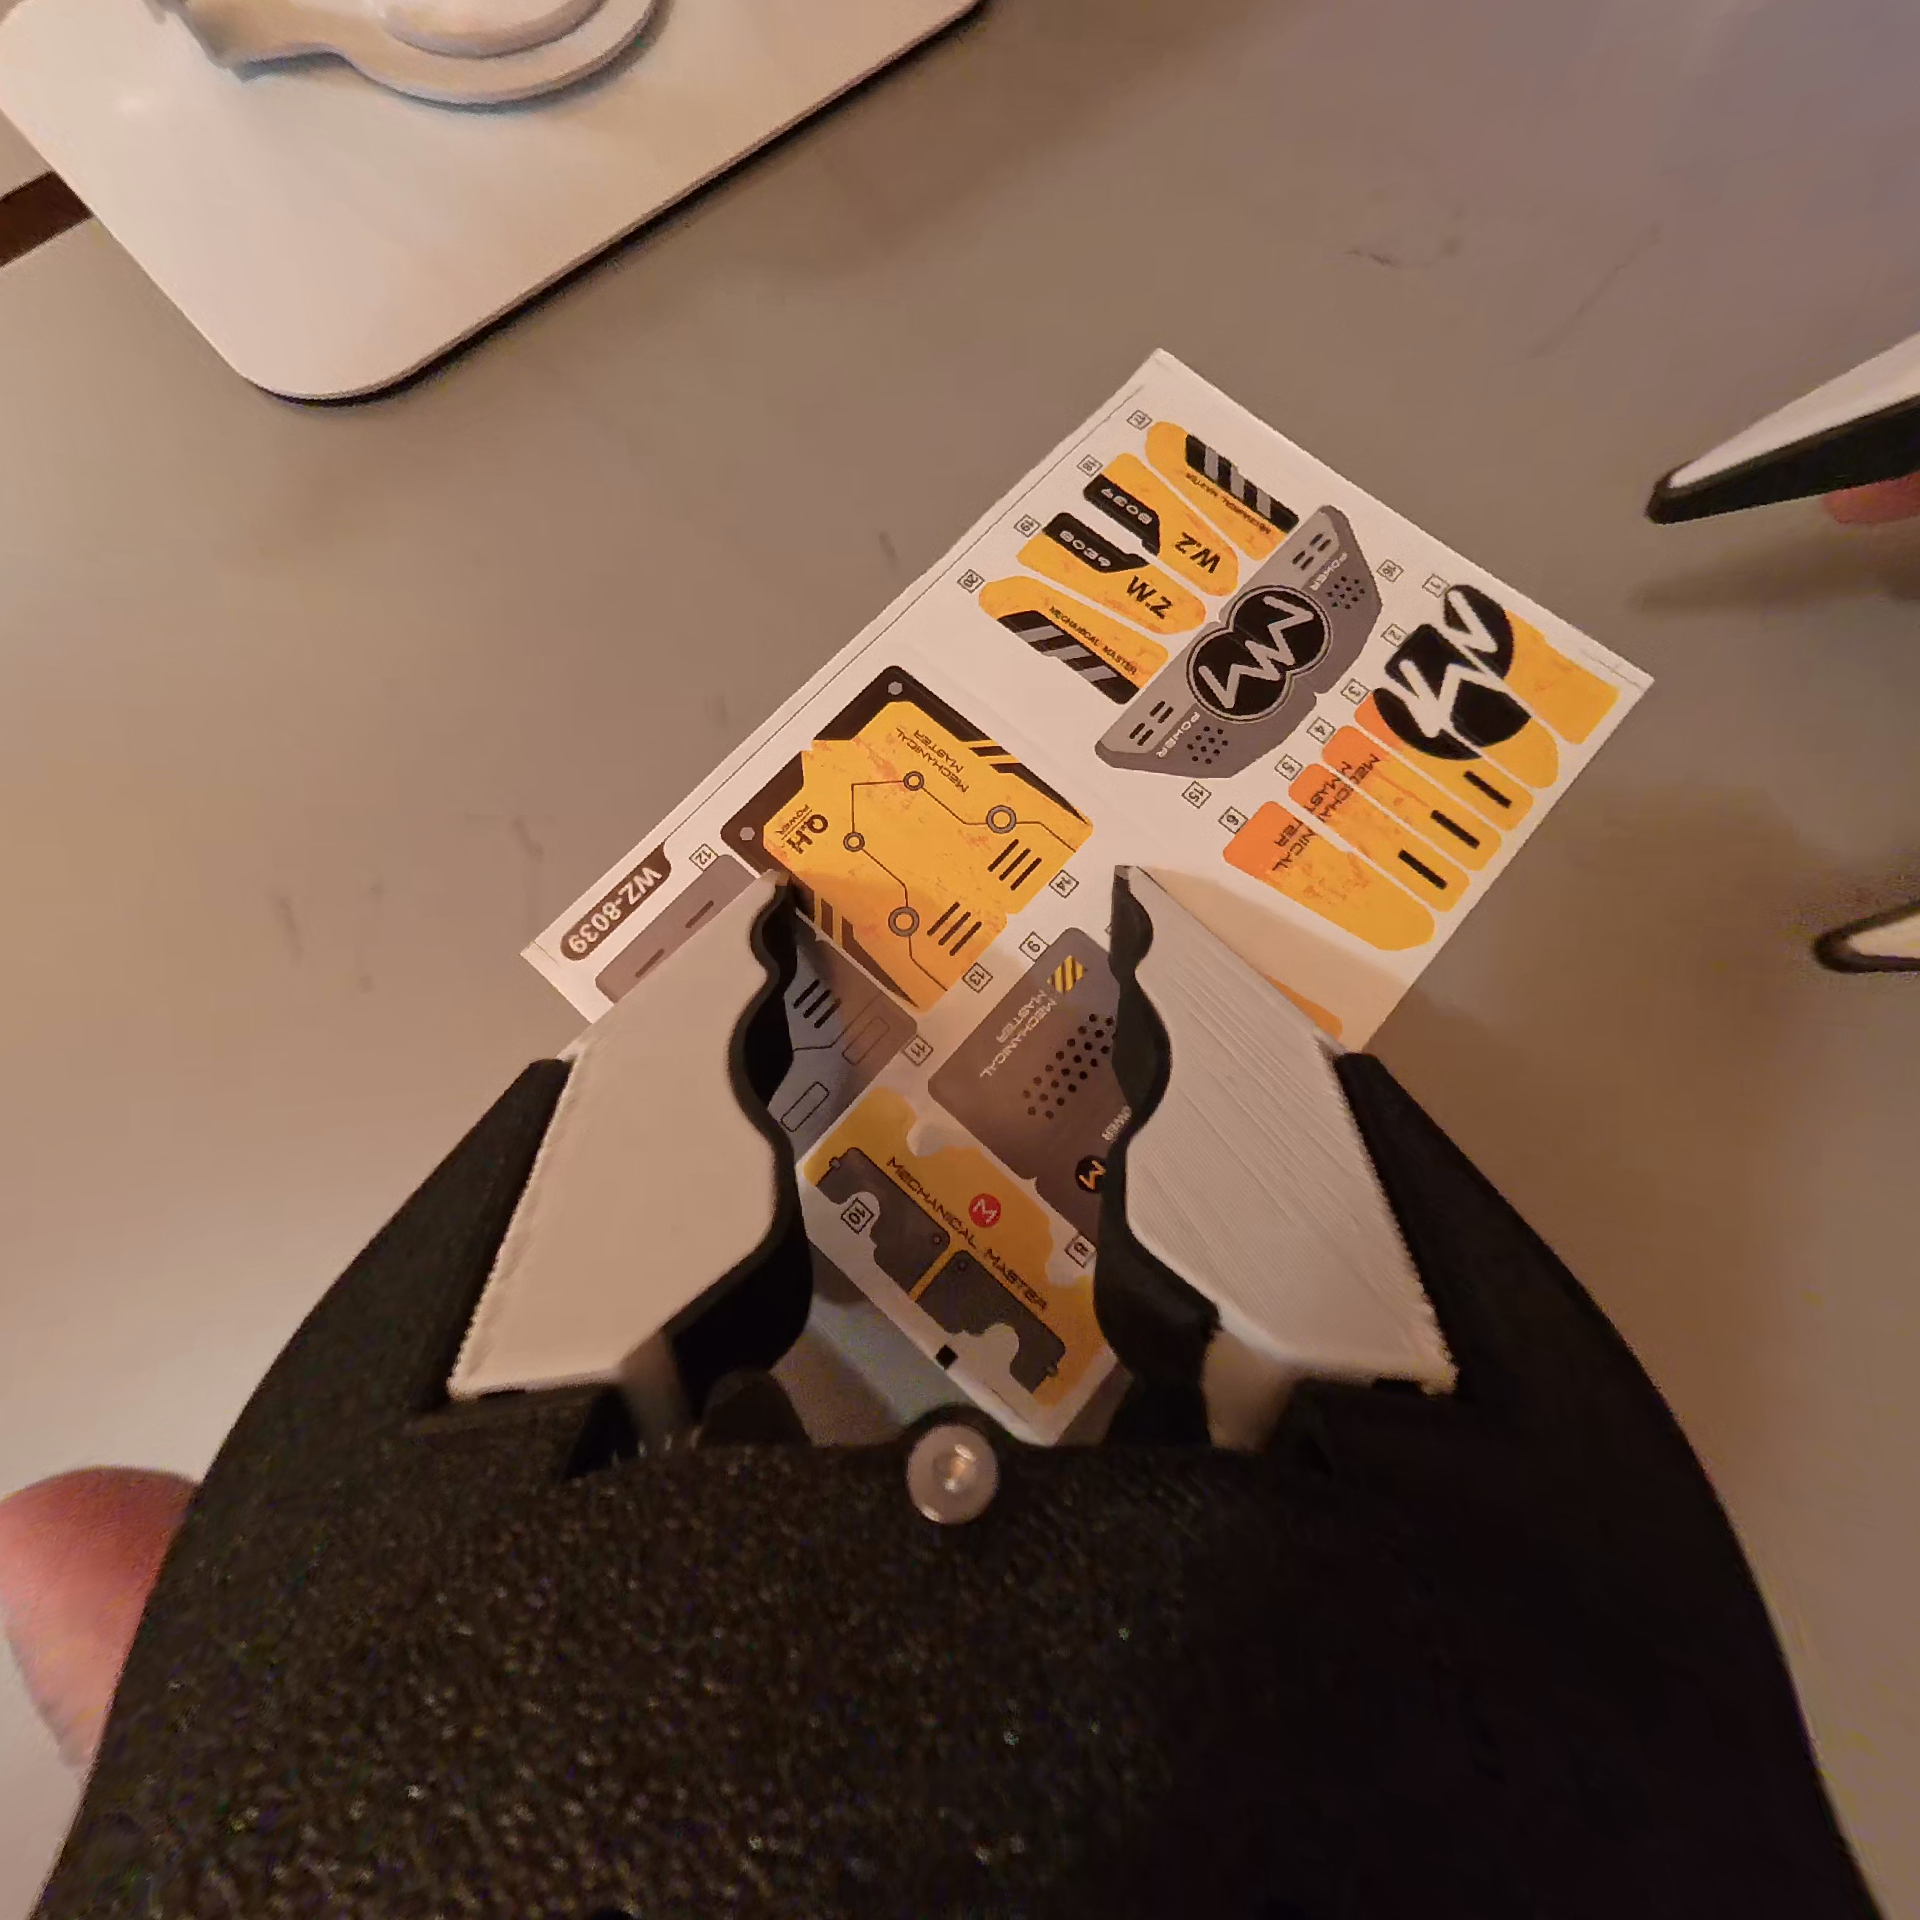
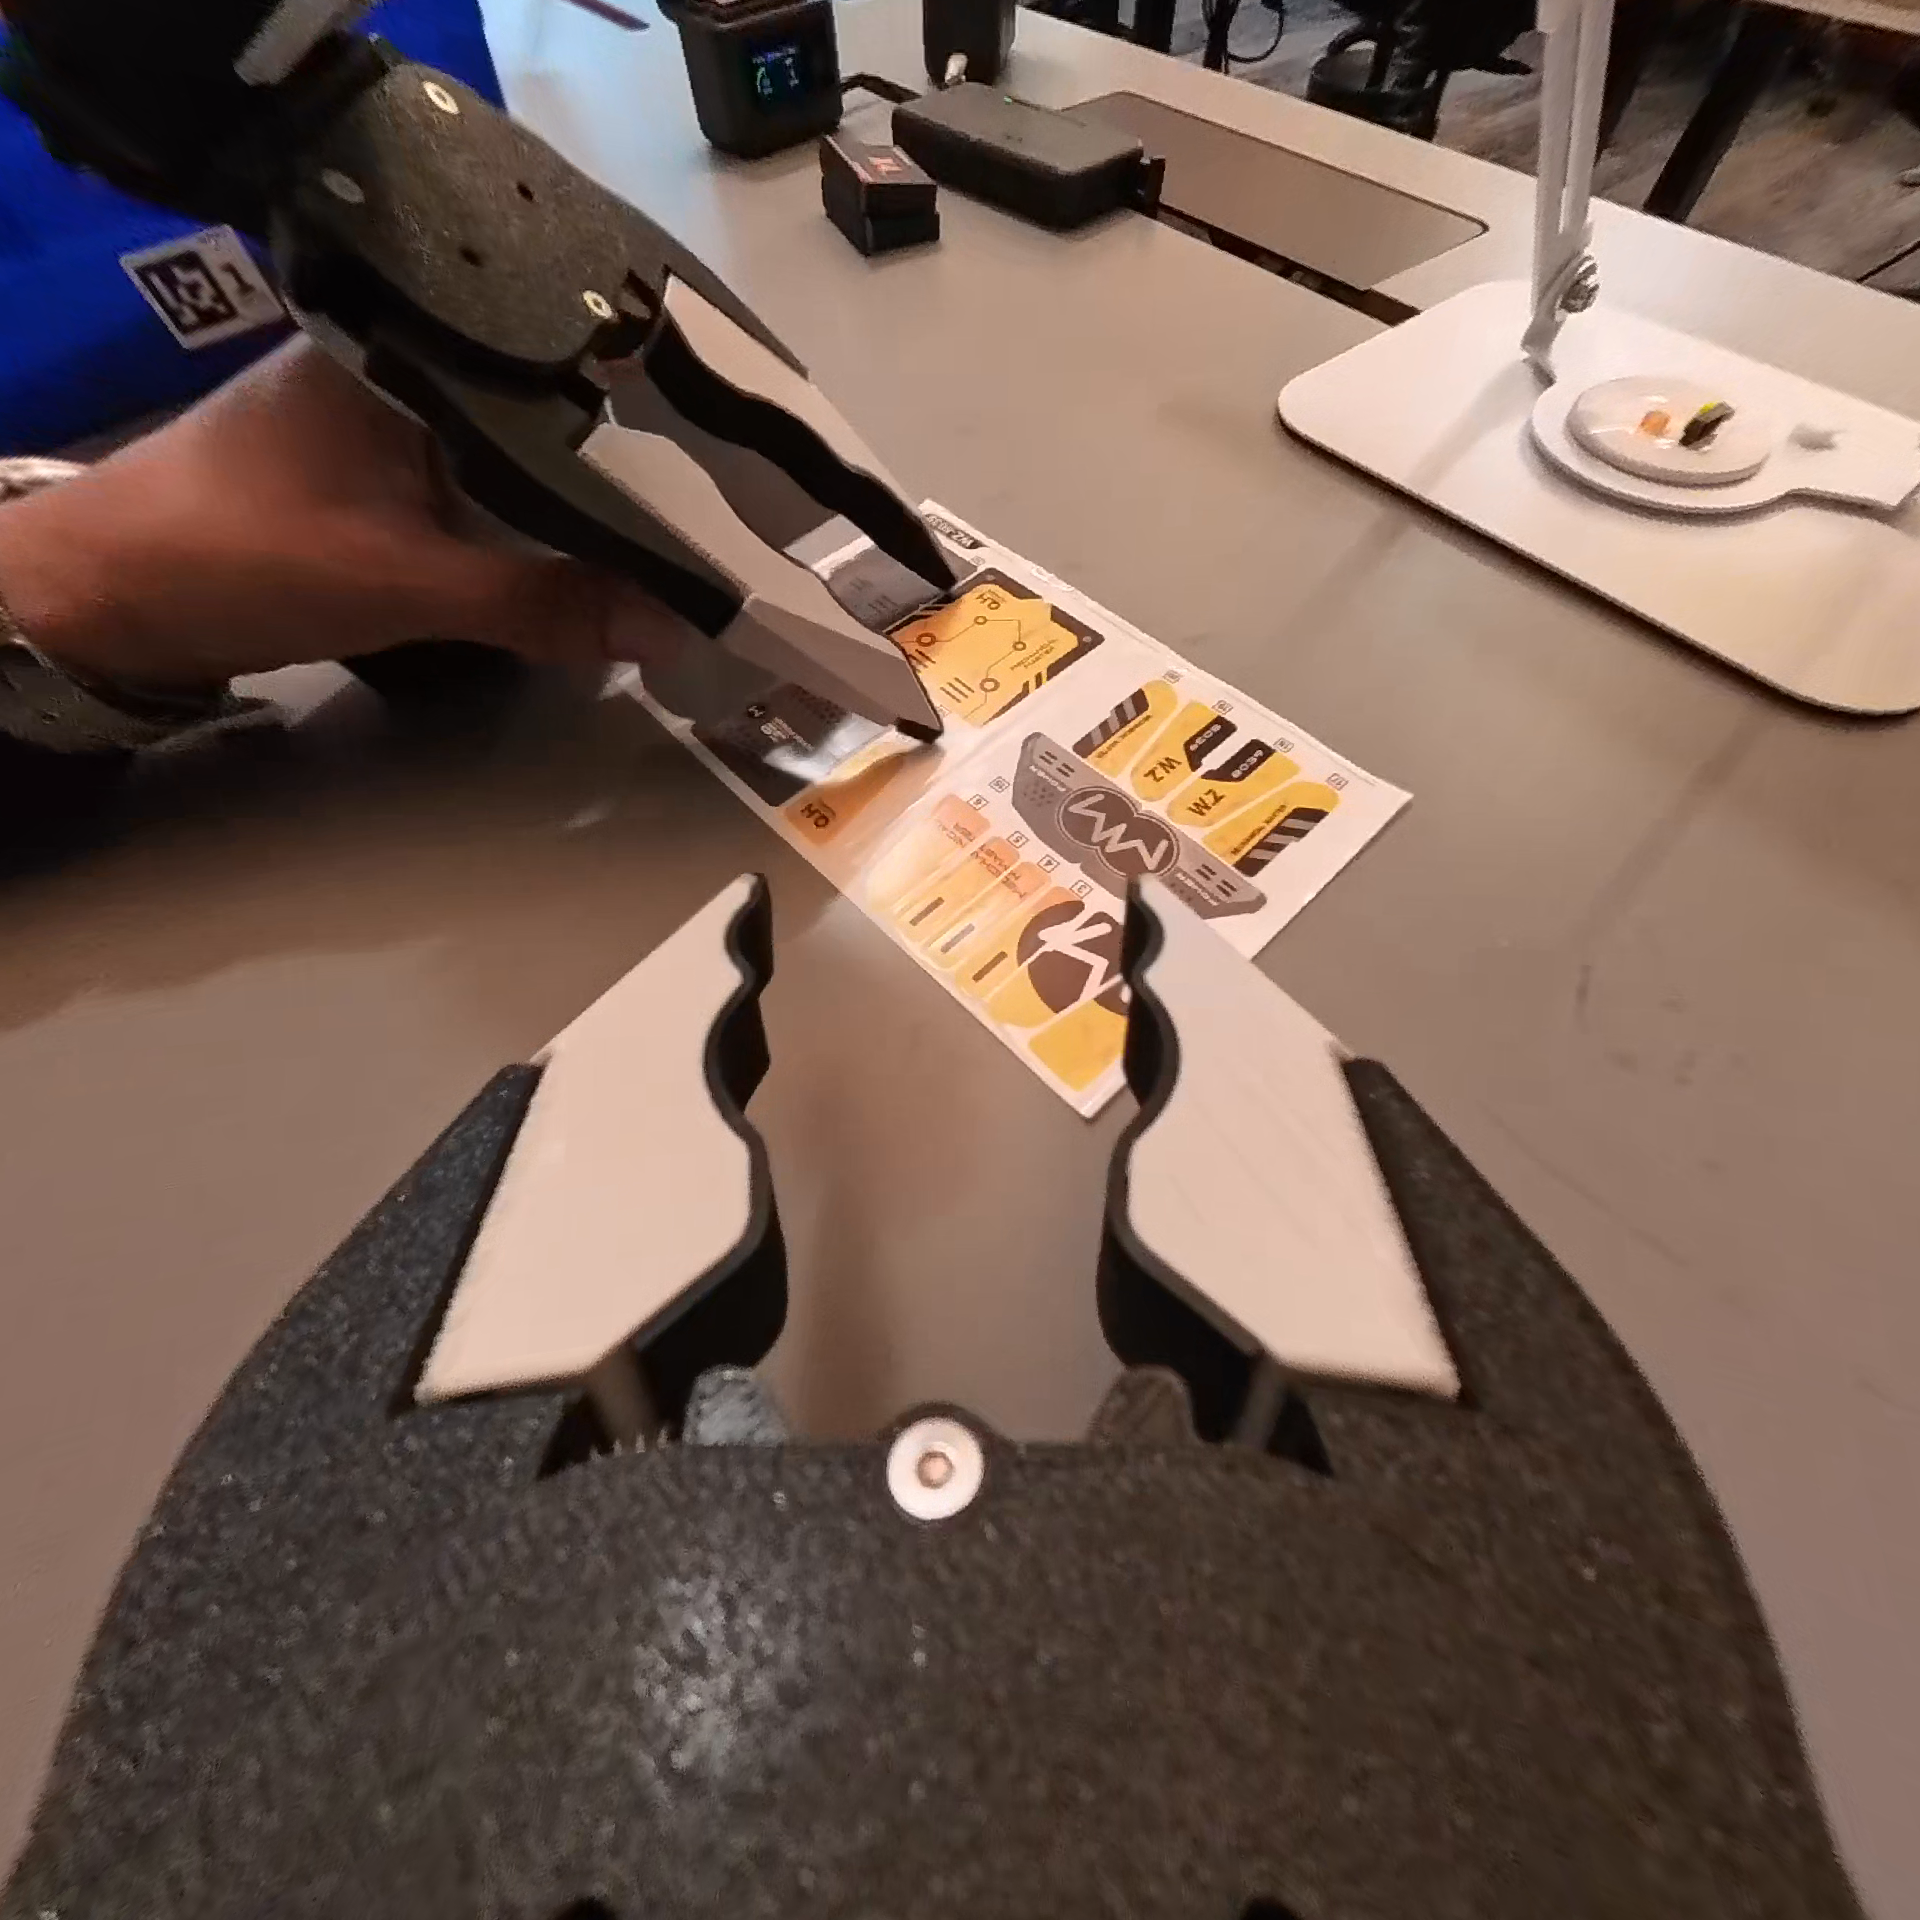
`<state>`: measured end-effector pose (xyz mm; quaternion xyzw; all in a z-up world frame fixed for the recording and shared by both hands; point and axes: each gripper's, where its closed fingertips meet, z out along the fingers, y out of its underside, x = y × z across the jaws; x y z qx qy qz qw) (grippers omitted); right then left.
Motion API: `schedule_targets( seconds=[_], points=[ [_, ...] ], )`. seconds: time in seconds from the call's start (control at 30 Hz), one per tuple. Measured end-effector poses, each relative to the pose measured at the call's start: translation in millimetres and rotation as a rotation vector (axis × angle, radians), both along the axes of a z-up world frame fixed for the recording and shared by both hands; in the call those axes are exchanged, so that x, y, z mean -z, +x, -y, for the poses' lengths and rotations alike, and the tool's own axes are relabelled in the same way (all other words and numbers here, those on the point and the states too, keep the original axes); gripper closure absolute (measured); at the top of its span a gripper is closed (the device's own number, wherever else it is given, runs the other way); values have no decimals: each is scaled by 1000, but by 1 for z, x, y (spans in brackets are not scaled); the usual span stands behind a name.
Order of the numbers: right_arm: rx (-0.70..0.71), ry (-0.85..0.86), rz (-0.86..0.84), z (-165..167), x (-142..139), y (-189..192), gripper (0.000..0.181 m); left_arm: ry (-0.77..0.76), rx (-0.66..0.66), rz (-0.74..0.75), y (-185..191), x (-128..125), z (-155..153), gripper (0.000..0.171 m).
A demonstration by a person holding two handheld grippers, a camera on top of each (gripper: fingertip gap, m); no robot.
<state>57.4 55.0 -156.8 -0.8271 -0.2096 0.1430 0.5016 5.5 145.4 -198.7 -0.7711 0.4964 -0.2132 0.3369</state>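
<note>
A smooth grey bench [image 2: 1558,1039] fills both views, with a flat white rounded stand base [image 2: 1621,540] at the upper right of the right wrist view. Mid-frame lies a white rectangular sticker sheet printed in yellow, orange, grey and black [image 2: 1226,790], flat on the bench. The left gripper [image 2: 930,665], black with pale fingers, has its jaws spread, tips down on the sheet's left end. The right gripper [image 2: 945,914] hovers with jaws parted and empty, just beside the sheet's lower corner
</note>
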Motion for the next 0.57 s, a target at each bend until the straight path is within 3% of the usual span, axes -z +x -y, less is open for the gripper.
schedule_targets(
  seconds=[0.07,0.2,0.37,0.4,0.47,0.5,0.57],
  points=[
    [-4,-6,19,0,2,-1,113,47,21,35,2,-13,3,111],
    [-11,-43,15,-1,8,-2,113,244,73,249,11,-70,13,111],
    [38,80,-75,-9,-18,16,124,298,269,733,31,-137,74,112],
    [43,104,-95,-11,-23,20,128,265,309,843,31,-151,86,116],
    [7,117,-166,-10,-30,17,130,83,336,1033,26,-178,95,163],
    [-20,108,-211,-9,-32,12,130,-35,333,1144,21,-194,94,171],
    [-89,78,-295,-4,-34,-4,130,-312,379,1395,2,-228,91,171]
  ],
)
